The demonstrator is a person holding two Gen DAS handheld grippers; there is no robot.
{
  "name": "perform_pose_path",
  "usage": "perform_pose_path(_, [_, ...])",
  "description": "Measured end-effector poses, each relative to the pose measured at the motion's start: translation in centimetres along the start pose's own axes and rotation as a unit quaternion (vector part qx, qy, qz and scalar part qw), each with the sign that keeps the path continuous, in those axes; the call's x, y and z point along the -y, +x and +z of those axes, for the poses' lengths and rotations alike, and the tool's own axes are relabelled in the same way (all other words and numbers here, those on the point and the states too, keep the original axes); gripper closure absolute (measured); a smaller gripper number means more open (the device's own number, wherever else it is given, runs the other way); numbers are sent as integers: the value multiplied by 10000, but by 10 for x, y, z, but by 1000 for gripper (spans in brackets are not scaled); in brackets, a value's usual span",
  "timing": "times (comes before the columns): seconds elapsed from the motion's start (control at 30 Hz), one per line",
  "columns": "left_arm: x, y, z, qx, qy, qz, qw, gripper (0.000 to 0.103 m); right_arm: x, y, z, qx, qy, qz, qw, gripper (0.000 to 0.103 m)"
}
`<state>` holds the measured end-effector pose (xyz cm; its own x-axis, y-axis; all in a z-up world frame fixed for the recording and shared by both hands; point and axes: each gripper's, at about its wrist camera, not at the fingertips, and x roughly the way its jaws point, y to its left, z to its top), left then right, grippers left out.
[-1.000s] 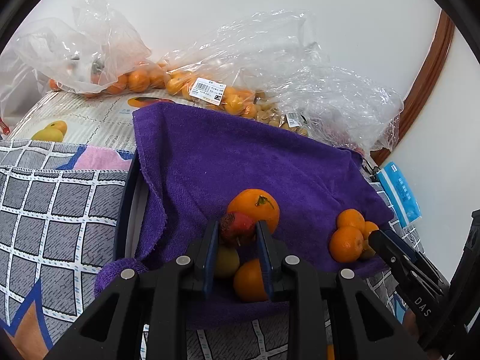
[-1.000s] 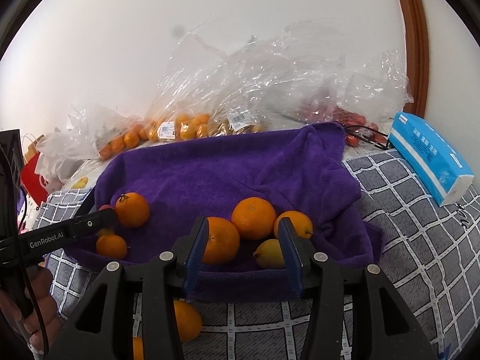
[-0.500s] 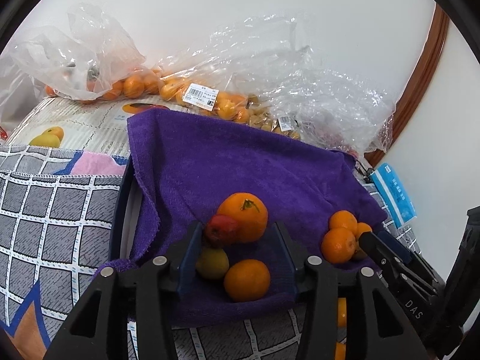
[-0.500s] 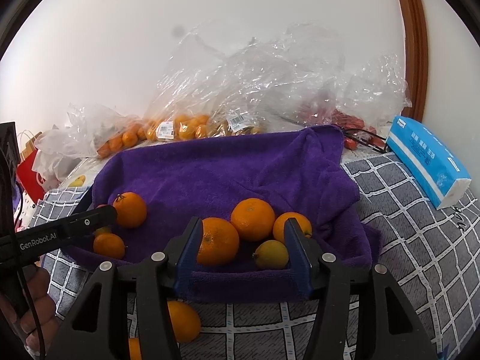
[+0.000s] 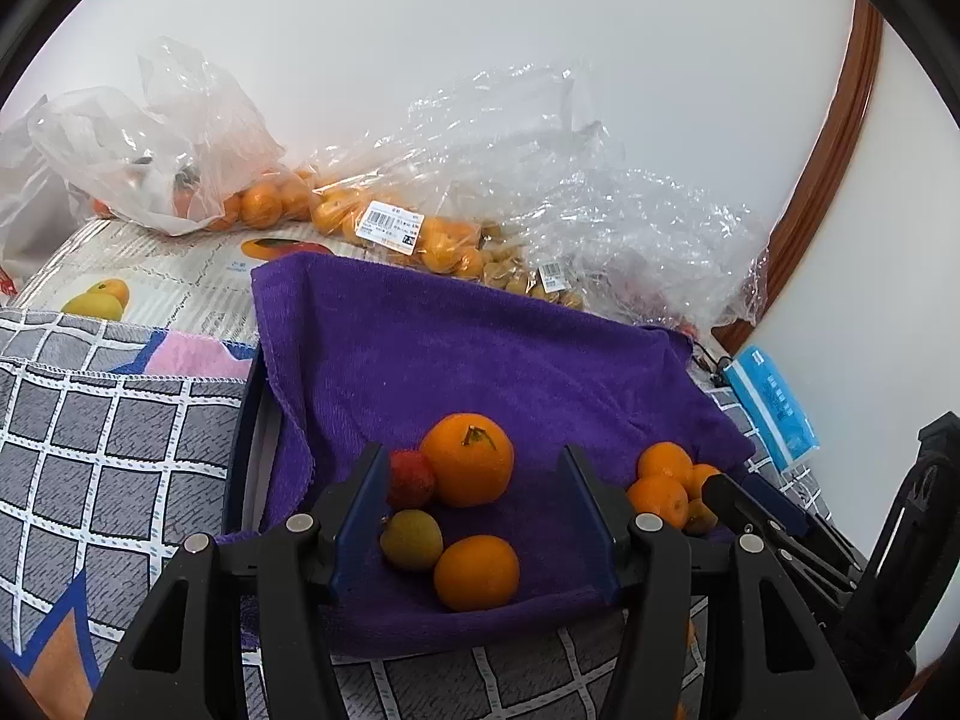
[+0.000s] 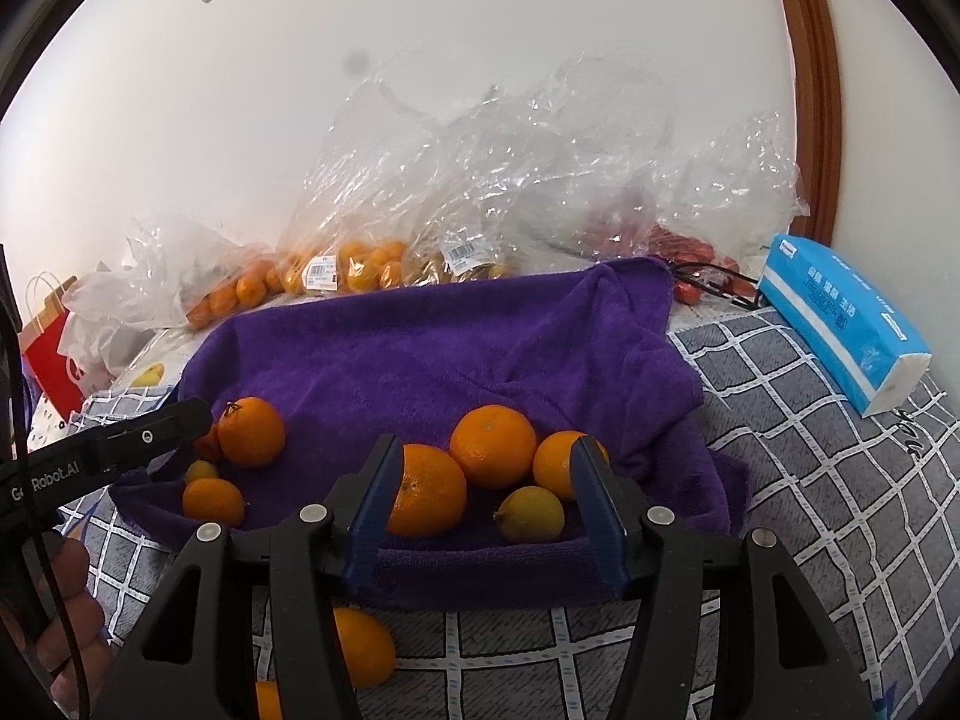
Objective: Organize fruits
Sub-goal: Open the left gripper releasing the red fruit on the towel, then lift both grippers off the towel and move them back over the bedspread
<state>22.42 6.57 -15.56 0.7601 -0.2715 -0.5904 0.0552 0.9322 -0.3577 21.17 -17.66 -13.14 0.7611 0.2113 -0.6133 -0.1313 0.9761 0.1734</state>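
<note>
The left gripper [image 5: 474,516] hangs released, its black fingers with blue pads spread wide and holding nothing, low over the near-left part of the deep purple terry towel [image 5: 480,360]. Between and just beyond those fingers lie four fruits in one cluster: a large round orange with a green stem [image 5: 467,459], a small red fruit [image 5: 410,479] touching its left side, a small yellow-green fruit [image 5: 411,540] nearer, and a smaller smooth orange [image 5: 476,564] touching that one.

The right gripper [image 6: 485,504] is likewise released and empty, over the towel's near-right part. Four fruits sit there too: three round oranges [image 6: 492,447] pressed together and one small yellow lemon [image 6: 532,515] in front of them. Bare purple cloth separates the two clusters, and the towel's whole far half lies open.

The towel's near edge is rolled up into a low ridge. Just outside it, on the grey checked cloth [image 6: 810,516], one loose orange [image 6: 363,648] lies below the right gripper, with part of another at the frame's bottom edge. Beyond the towel's far edge, clear plastic bags of small oranges [image 5: 384,228] line the white wall; a blue tissue pack [image 6: 840,318] lies off the towel's right corner.
</note>
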Motion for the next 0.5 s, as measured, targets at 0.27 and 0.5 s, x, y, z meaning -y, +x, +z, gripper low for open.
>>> perform_pose_path(0.27, [0,-8,1,201,-47,112,9997,45,0,-5,0,105,-48,-6,9999,46])
perform_pose_path(0.5, [7,-18,-1,482,83,253,9985,45,-5,-13,2,300,-272,-264,9988,46])
